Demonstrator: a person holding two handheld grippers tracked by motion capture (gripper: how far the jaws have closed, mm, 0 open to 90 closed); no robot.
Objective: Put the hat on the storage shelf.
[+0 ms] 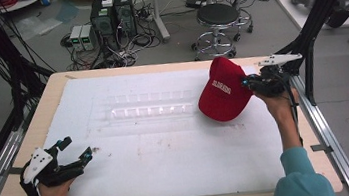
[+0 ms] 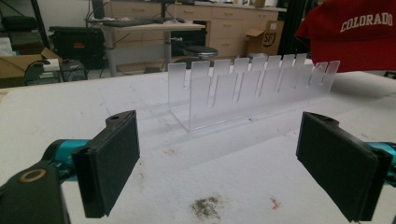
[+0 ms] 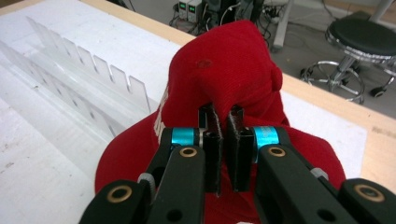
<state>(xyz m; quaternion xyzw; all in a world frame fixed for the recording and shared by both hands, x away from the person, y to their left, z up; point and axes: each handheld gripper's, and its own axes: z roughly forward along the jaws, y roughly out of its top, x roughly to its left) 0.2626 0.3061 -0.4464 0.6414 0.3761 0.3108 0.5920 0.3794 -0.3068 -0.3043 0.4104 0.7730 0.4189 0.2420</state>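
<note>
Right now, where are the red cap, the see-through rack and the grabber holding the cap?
red cap (image 1: 224, 94), high view, front panel.
clear rack (image 2: 243, 88), left gripper view, slotted wall.
right gripper (image 3: 223, 140), right gripper view, between its fingertips.

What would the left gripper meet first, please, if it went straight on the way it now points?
Most likely the clear acrylic slotted rack. It stands ahead between the open left gripper's jaws, across bare white table. The red cap is farther off, though depth is uncertain.

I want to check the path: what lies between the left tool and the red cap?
In the high view, a clear slotted rack stands on the white mat between the open left tool and the red cap.
</note>
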